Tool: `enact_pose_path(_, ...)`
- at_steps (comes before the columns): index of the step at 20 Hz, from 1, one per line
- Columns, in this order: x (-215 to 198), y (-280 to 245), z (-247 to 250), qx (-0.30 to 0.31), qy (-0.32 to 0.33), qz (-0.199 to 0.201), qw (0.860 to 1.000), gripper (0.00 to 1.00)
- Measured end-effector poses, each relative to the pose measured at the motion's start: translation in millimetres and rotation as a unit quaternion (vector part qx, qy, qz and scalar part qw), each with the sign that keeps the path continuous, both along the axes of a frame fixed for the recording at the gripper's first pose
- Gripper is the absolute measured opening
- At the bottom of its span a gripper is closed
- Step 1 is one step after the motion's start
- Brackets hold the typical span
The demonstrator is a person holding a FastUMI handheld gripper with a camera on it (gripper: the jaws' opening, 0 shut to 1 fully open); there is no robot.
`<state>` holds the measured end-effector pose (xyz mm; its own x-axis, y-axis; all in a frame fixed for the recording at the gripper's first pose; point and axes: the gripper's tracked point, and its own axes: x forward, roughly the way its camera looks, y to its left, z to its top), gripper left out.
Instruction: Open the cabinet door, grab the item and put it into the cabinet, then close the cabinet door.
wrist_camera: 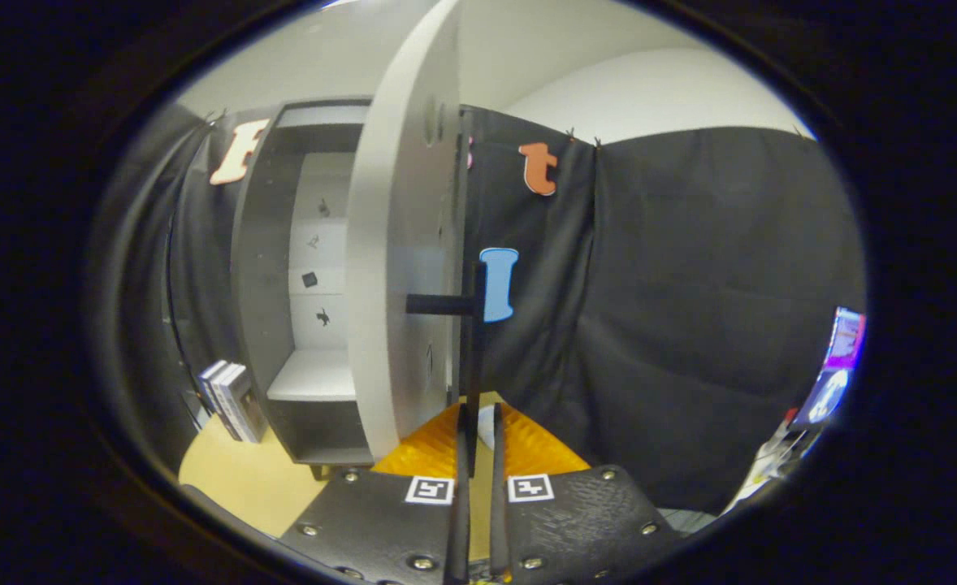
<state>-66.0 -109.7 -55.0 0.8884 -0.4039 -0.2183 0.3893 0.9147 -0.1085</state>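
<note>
Orange-ribbed fingers (446,451) of the tool (478,431) pinch the door handle, cabinet already swung open

Both fingers are drawn close together around the thin black T-shaped handle (472,325), which runs up from between them toward 12 o'clock; they seem to press on it from either side, though the contact itself is hard to make out. That handle sits on the pale grey cabinet door (397,268), standing edge-on just ahead of the tool. At about 10 o'clock, beyond the door, the dark grey cabinet (263,268) shows a white back and a bare white shelf (312,378). Leaning upright beside it at 9 o'clock, on the light wooden surface (235,479), is a small stack of books (231,398), likely the item. By my reckoning, opening is done or nearly so; fetching, placing and closing remain.
</note>
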Motion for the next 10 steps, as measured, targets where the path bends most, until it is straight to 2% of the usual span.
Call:
enact_pose_path(4,3.3,-4.5,-3.6,0.022,0.001,0.011,1.0,0.1)
enact_pose_path(8,0.9,-7.4,-0.1,0.033,-0.004,0.039,0.999,0.1)
enact_pose_path(10,1.8,-7.5,1.3,0.035,-0.007,0.033,0.999,0.1)
